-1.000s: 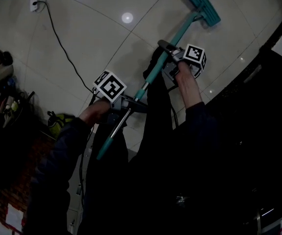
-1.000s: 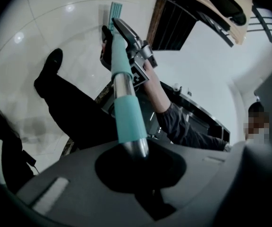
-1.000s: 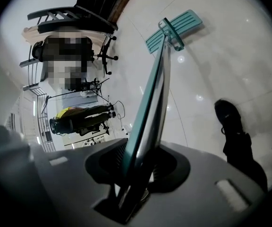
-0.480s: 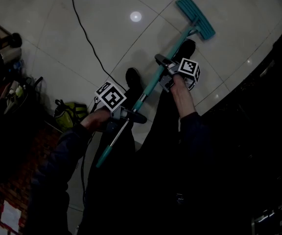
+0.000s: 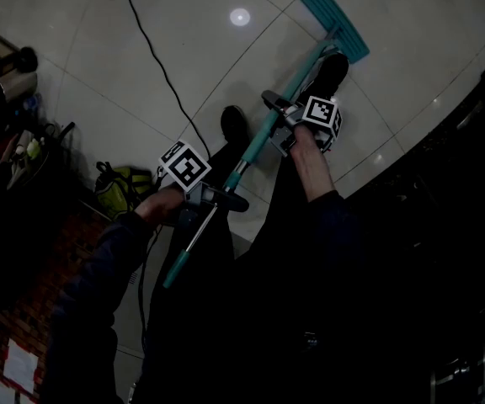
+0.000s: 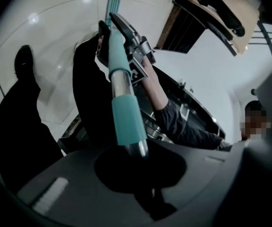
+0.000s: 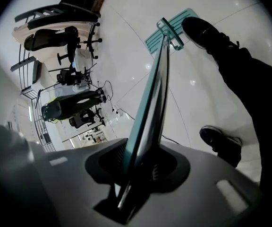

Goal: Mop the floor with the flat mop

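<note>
Resting on glossy floor (image 5: pixel 99 66) is teal flat mop (image 5: pixel 335 22).

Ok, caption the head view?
Left gripper and right gripper clamp the flat mop handle, mop head by a black shoe.

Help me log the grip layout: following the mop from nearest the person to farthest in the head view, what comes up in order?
Free end of the mop handle → left hand-held gripper, shut on the handle → right hand-held gripper, also shut on it → mop head.
</note>
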Available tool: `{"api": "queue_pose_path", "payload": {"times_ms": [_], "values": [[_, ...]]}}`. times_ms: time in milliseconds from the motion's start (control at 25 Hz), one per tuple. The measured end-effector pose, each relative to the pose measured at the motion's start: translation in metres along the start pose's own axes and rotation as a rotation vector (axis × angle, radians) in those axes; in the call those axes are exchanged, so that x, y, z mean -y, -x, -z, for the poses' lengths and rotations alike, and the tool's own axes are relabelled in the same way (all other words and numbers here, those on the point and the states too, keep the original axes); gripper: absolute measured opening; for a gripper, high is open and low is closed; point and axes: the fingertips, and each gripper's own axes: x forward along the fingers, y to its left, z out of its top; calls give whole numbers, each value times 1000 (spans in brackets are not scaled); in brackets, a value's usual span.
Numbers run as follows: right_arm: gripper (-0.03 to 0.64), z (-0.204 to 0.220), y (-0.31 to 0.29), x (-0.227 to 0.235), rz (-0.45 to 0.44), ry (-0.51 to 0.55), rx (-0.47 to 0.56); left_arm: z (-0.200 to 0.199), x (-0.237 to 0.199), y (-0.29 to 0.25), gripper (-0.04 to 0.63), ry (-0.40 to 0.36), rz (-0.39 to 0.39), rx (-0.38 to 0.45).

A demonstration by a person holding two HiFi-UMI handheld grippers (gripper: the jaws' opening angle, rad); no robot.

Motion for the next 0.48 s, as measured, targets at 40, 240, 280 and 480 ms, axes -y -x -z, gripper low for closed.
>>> {"api": "queue_pose_path", "payload": {"times_ms": [40,240,280,480], "values": [[137,-6,3,-3,-1,-3,1,-5,6,-3,43,1,8,-1],[133,-61,28,-24,-5,-16,21,-52,42,-29,44,-7,16,-7],[133,-75,34,-28,-4,-18,25,-65,51,-35,44,-7,18,-6],[133,-162,68,-59,-16,-8,22,-145,103,-71,48,-10,42,41]]}}
